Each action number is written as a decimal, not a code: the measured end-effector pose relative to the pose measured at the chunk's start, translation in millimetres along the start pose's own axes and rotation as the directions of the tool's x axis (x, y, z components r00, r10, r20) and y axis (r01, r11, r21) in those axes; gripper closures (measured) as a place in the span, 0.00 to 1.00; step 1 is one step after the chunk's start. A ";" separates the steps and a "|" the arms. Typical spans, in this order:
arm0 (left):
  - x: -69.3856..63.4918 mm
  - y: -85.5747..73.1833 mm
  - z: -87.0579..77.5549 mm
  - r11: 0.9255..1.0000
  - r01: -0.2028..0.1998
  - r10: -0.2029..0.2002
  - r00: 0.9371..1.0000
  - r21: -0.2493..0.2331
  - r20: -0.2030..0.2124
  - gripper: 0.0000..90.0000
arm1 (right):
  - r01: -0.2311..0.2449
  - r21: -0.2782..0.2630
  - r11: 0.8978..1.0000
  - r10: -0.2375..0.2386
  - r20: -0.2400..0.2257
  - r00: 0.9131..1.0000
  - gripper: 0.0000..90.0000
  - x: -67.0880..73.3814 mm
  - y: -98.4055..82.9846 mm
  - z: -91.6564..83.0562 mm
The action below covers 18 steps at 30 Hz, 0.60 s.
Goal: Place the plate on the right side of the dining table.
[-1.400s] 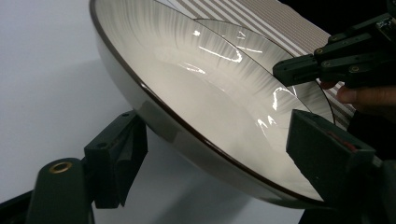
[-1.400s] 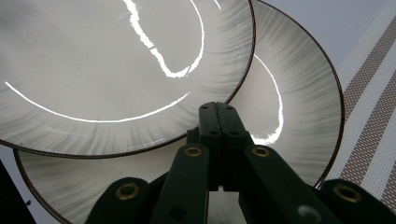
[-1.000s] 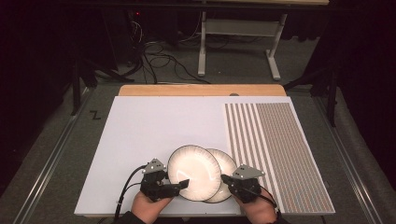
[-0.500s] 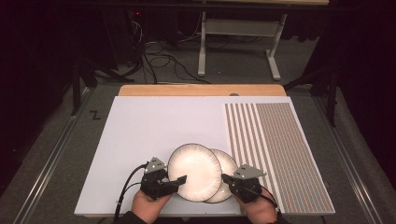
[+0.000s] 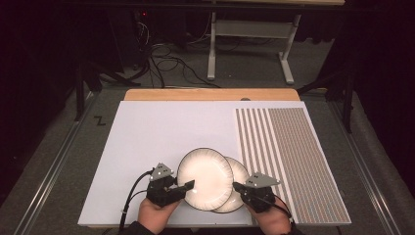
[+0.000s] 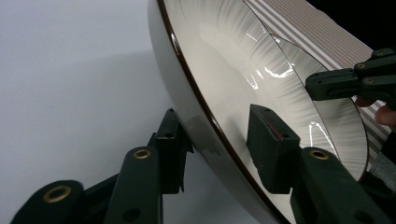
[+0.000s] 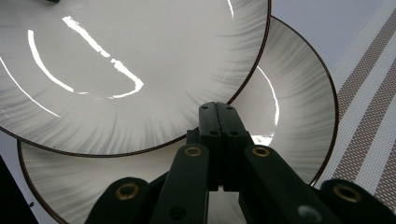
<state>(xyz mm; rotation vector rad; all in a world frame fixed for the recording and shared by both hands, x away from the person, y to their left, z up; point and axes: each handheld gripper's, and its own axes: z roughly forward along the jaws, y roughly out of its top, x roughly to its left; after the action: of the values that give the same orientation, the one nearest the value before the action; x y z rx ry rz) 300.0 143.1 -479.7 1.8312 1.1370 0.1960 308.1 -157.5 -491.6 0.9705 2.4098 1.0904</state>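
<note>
Two white ribbed plates with dark rims overlap near the table's front edge. The upper plate [image 5: 204,178] [image 6: 219,56] [image 7: 116,56] leans on the lower plate [image 5: 241,172] [image 7: 289,102] [image 6: 327,107]. My left gripper [image 5: 188,186] [image 6: 215,140] straddles the upper plate's left rim, one pad under it and one on its inner face. Its jaws have just been closing and now press on the rim. My right gripper [image 5: 237,187] [image 7: 218,109] is shut with nothing in it, its tip over the lower plate, close to the upper plate's rim.
The plates lie on a white mat [image 5: 161,132]. A brown-striped placemat [image 5: 293,156] covers the right part of the table. A wooden edge [image 5: 210,94] runs along the far side. Cables [image 5: 166,63] and a metal frame [image 5: 249,44] stand on the floor beyond.
The left gripper's jaws have narrowed onto the upper plate's rim. Both hands and both plates have stayed where they were.
</note>
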 end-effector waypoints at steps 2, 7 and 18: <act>-0.8 0.9 -0.3 1.000 -0.007 0.007 1.000 -0.010 -0.001 0.68 | 0.003 -0.004 1.000 -0.003 0.001 1.000 1.00 -0.7 0.0 -0.2; -1.9 2.6 -0.5 0.999 -0.020 0.020 1.000 -0.031 0.000 0.72 | -0.001 -0.008 1.000 0.001 0.004 1.000 1.00 -2.0 0.0 -1.2; -10.5 4.8 0.9 0.991 -0.095 0.096 0.995 -0.091 0.001 0.83 | -0.021 -0.028 0.999 0.021 0.009 1.000 1.00 -7.2 0.6 -6.7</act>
<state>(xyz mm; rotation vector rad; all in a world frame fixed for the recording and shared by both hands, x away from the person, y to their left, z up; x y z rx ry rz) 297.6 133.9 -473.2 1.8058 1.0212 0.2937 310.0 -165.8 -486.6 0.9918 2.3758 1.1206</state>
